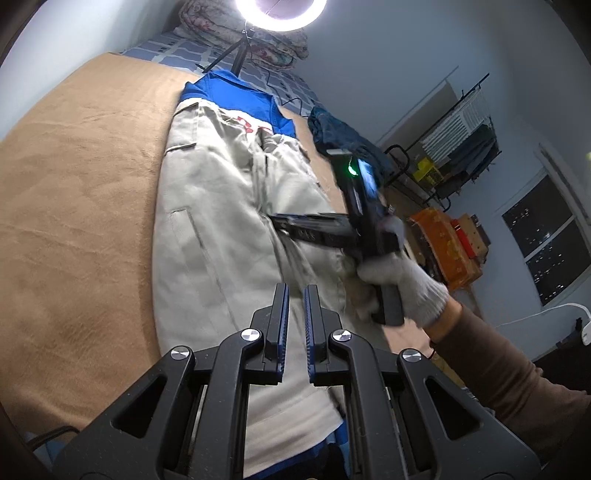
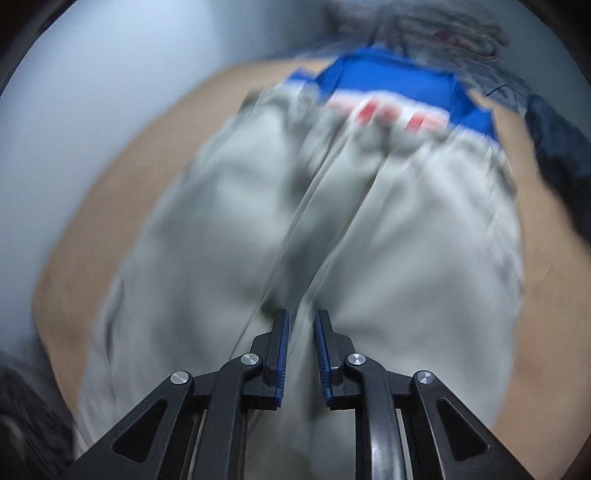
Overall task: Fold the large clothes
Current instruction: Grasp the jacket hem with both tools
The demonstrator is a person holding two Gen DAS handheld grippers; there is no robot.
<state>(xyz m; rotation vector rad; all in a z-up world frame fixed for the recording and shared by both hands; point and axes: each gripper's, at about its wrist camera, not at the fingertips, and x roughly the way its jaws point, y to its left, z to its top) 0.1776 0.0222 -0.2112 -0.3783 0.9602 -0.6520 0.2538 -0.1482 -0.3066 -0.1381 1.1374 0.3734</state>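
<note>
A tan blanket (image 1: 74, 192) covers the bed, and on it a grey and blue jacket (image 1: 207, 192) lies spread lengthwise. Beyond the jacket's collar stands a ring light (image 1: 280, 11); beside its far edge sits a dark bundle of cloth (image 1: 340, 133). Over the jacket's near hem the left gripper (image 1: 295, 291) hovers, jaws parted narrowly, gripping nothing. The right gripper (image 2: 301, 317), in a gloved hand (image 1: 406, 288), hangs blurred above the jacket's middle, its narrow gap empty.
</note>
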